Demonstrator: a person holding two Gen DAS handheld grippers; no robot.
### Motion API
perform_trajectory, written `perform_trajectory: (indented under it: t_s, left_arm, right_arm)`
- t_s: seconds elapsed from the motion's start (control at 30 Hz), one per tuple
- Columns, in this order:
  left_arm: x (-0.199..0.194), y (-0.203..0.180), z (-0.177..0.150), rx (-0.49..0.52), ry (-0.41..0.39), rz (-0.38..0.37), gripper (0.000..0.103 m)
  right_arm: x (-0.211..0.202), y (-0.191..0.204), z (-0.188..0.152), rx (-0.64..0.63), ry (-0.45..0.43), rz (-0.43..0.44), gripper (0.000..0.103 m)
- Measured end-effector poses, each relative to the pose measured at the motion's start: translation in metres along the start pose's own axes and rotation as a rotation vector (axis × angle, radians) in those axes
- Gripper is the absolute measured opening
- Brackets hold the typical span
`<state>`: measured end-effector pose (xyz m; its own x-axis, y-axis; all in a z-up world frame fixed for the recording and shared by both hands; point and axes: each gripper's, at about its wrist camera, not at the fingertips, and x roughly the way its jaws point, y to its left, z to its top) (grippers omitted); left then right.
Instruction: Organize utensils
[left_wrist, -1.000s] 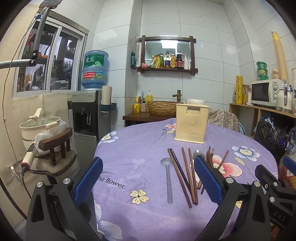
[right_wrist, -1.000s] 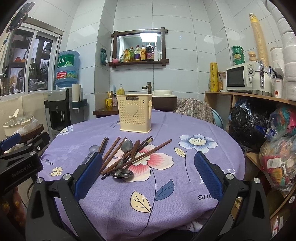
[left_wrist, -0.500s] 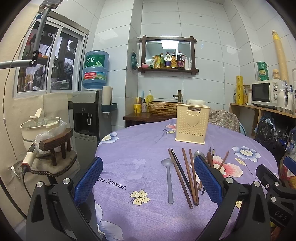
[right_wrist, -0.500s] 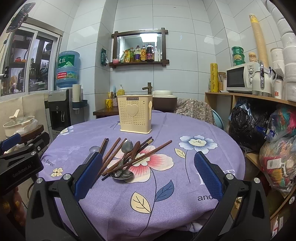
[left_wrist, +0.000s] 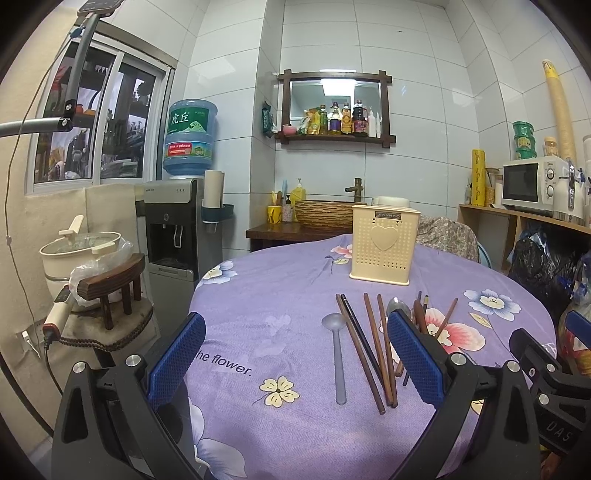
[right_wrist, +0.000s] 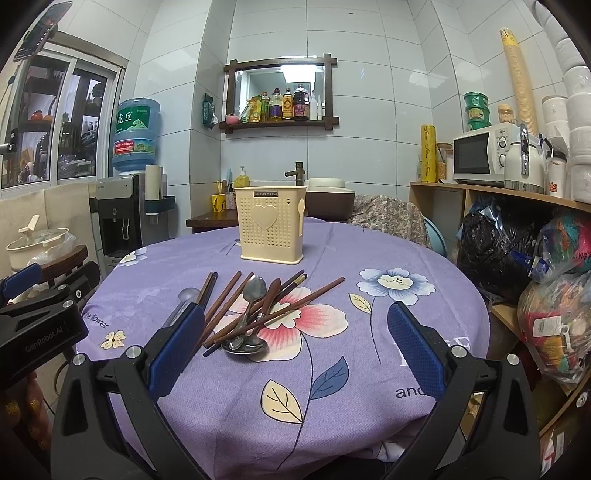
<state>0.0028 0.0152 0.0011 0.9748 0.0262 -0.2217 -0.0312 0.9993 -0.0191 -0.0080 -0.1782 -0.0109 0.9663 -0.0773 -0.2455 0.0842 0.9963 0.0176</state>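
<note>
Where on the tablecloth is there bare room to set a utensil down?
Free: the cloth left of the grey spoon, and right of the chopstick pile around the blue flower print. Crowded: the strip between the pile and the cream holder.

Two fisheye views, each looking forward along its own tool's fingers from low over the near edge of the surface (left_wrist: 280, 295), both facing the tiled back wall. Left view set further left, taking in the water dispenser (left_wrist: 173, 236); right view set further right, taking in the microwave (right_wrist: 480, 157). Shared by both: cream holder (left_wrist: 384, 247) (right_wrist: 271, 225), scattered chopsticks (left_wrist: 373, 343) (right_wrist: 225, 299), wall shelf (right_wrist: 277, 123). Each tool visible at the other view's edge.
</note>
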Motion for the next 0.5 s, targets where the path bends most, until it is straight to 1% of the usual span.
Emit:
perform_trajectory:
  t_s: [0.5]
  left_arm:
    - [0.0020, 0.0040, -0.0025, -0.003, 0.006, 0.004, 0.098]
  right_arm:
    - [0.0015, 0.0021, -0.0017, -0.005, 0.015, 0.002, 0.098]
